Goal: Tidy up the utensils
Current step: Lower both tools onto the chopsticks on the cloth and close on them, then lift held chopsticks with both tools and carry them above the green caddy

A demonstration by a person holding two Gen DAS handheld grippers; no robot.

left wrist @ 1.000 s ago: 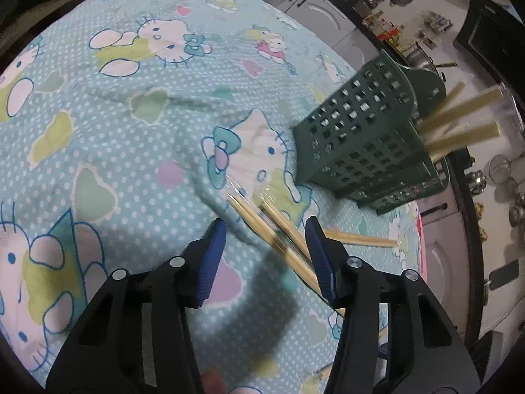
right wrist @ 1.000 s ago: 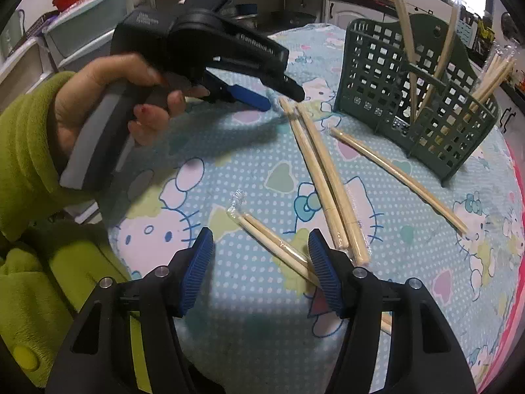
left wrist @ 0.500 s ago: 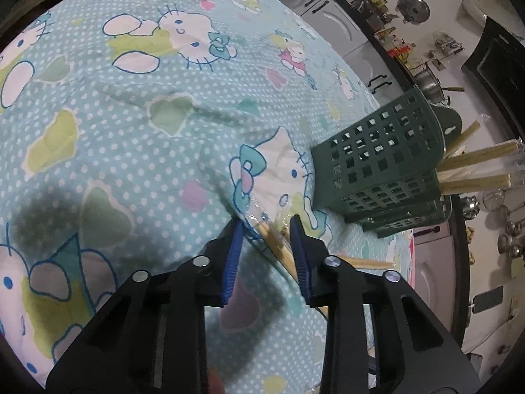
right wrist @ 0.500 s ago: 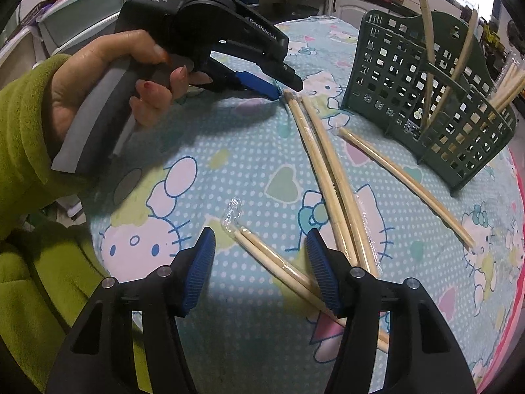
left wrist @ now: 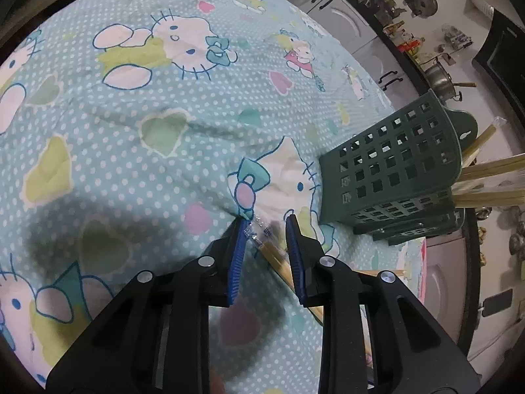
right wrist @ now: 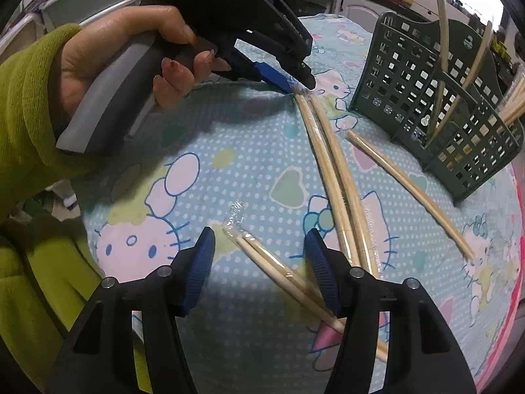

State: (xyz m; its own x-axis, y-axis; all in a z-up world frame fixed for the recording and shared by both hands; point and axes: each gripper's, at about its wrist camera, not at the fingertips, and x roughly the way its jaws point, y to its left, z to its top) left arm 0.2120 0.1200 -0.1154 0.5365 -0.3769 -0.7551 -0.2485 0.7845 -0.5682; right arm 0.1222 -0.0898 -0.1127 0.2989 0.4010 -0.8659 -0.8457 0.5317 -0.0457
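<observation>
My left gripper [left wrist: 266, 225] has its jaws narrowed around the plastic-wrapped tip of a long pair of chopsticks [left wrist: 277, 262] lying on the cloth; in the right wrist view it [right wrist: 300, 87] pinches the wrapper end of that pair [right wrist: 334, 180]. My right gripper [right wrist: 259, 246] is open, low over another wrapped chopstick pair [right wrist: 279, 269], which lies between its fingers. A single wrapped pair [right wrist: 410, 193] lies by the green perforated utensil basket [right wrist: 436, 92] [left wrist: 390, 177], which holds several chopsticks upright.
The round table is covered with a blue Hello Kitty cloth [left wrist: 147, 124]. Kitchen cabinets and a counter with pots [left wrist: 439, 75] stand behind it. The person's green-sleeved hand [right wrist: 108, 75] holds the left gripper. The table's pink edge [right wrist: 516, 262] is at the right.
The left gripper has moved forward to the chopsticks' wrapped tip and closed its jaws on it. The right gripper has stayed open over the nearer pair, drifting slightly.
</observation>
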